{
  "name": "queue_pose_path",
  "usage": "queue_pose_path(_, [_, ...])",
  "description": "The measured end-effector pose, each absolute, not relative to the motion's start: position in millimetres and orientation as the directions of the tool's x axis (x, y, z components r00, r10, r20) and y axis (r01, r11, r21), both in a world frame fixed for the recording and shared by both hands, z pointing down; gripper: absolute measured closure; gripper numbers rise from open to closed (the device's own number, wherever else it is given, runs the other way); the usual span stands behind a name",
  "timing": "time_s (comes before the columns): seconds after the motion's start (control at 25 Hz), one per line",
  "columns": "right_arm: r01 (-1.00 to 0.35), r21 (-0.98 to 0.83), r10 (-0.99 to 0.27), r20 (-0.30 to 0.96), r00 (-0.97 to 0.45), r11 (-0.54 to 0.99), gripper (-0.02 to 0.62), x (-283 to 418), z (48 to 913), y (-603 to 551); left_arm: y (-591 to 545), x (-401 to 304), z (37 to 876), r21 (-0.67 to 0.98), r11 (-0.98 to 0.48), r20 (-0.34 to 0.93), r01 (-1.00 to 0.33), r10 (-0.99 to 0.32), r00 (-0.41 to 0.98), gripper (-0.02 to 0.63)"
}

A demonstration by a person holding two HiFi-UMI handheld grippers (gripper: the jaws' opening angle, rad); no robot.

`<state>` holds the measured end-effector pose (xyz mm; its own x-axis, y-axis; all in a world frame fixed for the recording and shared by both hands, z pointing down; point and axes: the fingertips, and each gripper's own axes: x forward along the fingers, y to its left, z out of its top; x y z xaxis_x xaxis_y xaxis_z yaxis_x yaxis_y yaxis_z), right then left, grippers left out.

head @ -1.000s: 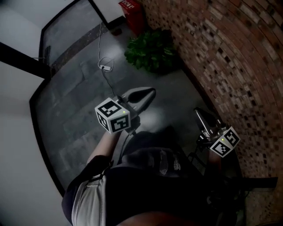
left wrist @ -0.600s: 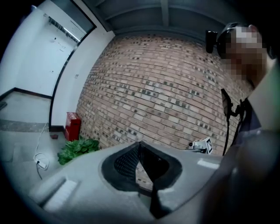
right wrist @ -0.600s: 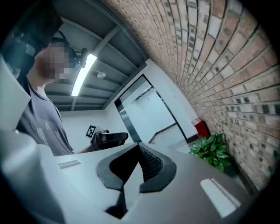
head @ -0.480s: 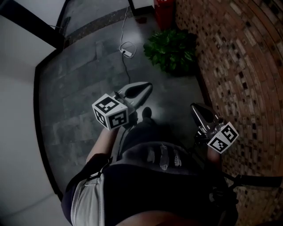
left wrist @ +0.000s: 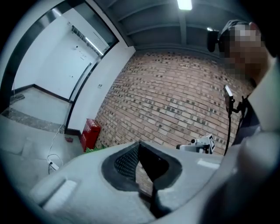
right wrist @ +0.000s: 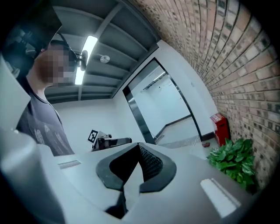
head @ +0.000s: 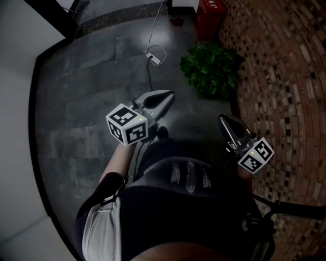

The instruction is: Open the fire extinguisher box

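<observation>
a person stands on a dark tiled floor [head: 76, 102] beside a curved brick wall [head: 285, 76], a two-jaw gripper in each hand. the left gripper [head: 168, 96] points ahead and a little toward the brick wall, its jaws together at the tips with nothing between them; only brick shows through the slim gap behind the pads. the right gripper [head: 222, 119], nearer the brick wall, likewise has its jaws together and holds nothing. the two grippers are apart from each other, with the person's dark shirt [head: 178, 214] between and below them. the box [head: 210, 15], red, stands on the floor against the brick wall at the far end of the room, well apart from both grippers. a leafy plant [head: 211, 69] sits on the floor by the brick wall, between the grippers and the box and just in front of the box. a white cable [head: 153, 51] trails across the floor to the left of the plant, with a loop and a small plug block in it. a strip light [right wrist: 85, 57] burns on the ceiling overhead.
</observation>
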<state>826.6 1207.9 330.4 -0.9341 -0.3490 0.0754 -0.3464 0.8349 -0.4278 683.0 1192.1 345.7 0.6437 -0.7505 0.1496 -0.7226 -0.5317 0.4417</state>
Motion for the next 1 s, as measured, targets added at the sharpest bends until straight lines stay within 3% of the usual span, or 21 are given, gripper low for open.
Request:
queue_pose_path(0.2, [-0.251, -0.401, -0.237, 0.084, -0.968, 0.881, 0.594, 728, 322, 1176, 1163, 598, 342, 0.419, -0.485, 0.146, -0.768, -0.799, 0.584, 0.607])
queue_pose_path(0.48, [-0.144, -0.298, -0.09, 0.188, -0.978, 0.944, 0.594, 637, 335, 1148, 1159, 522, 358, 0.443, -0.367, 0.144, -0.818, -0.871, 0.469, 0.607])
queue_pose_path(1.0, [-0.054, -0.311, -0.007, 0.15, -0.989, 0.949, 0.594, 586, 355, 989, 1017, 482, 343, 0.329, -0.287, 0.205, -0.899, -0.908, 0.365, 0.607])
